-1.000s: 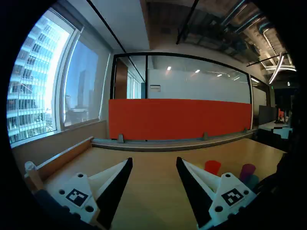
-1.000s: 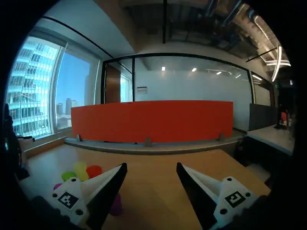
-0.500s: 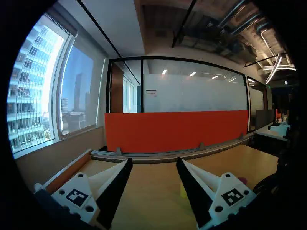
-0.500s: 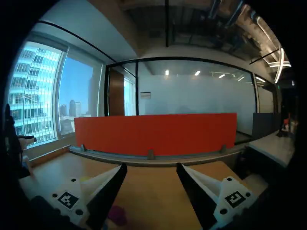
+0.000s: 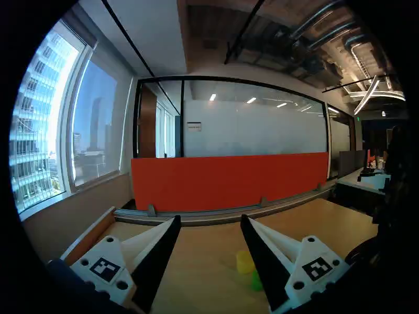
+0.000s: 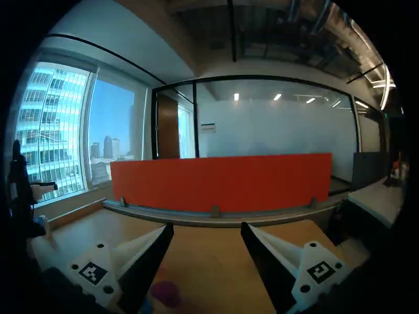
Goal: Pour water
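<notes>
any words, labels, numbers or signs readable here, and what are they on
None can be read.
Small sign on the glass wall: too small and blurred to read.
Square markers on the left claw and right claw: black-and-white patterns, no letters or numbers.

green cup [image 5: 256, 281] tucked behind a finger of the left gripper [image 5: 209, 219], yellow cup [image 5: 242, 260] clipped by it too, purple cup [image 6: 166, 292] just a blurry blob at the near edge of the desk [image 6: 209, 261], half behind the right gripper [image 6: 206, 226], dark shape [image 6: 20, 199] far left too murky to call
</notes>
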